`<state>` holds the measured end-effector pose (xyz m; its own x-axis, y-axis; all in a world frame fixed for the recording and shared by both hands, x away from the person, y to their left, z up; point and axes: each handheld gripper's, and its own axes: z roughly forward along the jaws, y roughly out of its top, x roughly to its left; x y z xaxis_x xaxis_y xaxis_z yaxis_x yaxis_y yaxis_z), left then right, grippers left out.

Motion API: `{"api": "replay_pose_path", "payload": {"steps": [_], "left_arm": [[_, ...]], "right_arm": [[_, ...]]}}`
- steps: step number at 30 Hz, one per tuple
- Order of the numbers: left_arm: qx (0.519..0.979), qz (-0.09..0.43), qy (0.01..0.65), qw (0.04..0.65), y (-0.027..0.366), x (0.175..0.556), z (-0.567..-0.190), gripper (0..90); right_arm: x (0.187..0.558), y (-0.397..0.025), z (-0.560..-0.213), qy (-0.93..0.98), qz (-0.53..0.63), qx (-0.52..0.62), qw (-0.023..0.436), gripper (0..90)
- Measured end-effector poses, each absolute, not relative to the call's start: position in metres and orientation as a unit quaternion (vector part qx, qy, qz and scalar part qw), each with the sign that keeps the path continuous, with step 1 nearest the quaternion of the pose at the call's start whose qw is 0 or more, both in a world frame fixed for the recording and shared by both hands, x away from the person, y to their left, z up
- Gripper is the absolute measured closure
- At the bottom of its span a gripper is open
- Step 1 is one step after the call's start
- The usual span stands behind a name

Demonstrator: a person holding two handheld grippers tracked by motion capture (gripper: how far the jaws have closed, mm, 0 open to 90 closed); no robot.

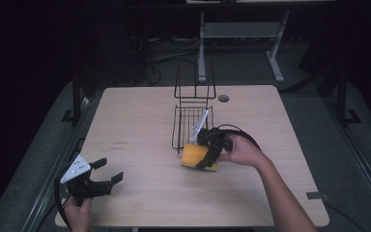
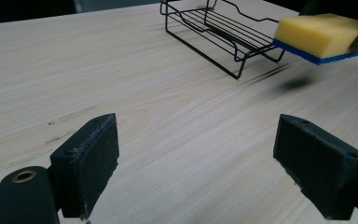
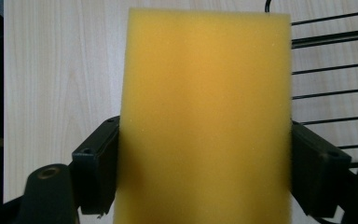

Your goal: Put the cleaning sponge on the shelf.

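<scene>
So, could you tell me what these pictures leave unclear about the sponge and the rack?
- Sponge, right gripper view: near end cut off by the bottom edge; its blue underside faces away.
- Wire rack, left gripper view: far end cut off by the top edge.
- Table, high view: dark marks too small to read.

Porous foam sponge [image 3: 205,116], black wire rack [image 2: 214,32], matt wood table [image 2: 144,93]

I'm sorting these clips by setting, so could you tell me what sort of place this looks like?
Probably a lab or workshop recording station, not a home kitchen: a bare wooden table stands in a dark room, cables trail across the floor behind it, and another desk's metal frame stands beyond.
</scene>
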<state>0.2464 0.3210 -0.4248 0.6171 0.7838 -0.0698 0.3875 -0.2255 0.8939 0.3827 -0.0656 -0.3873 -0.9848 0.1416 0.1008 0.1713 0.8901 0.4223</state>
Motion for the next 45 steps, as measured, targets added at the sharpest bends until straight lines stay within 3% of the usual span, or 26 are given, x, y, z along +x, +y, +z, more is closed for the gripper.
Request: {"api": "replay_pose_path", "payload": {"steps": [45], "left_arm": [[0.755,0.201,0.389,0.488,0.322,0.247,-0.425,13.5]], "right_arm": [[0.437,-0.042,-0.384,-0.975,-0.189,-0.097,0.063,21.9]]}}
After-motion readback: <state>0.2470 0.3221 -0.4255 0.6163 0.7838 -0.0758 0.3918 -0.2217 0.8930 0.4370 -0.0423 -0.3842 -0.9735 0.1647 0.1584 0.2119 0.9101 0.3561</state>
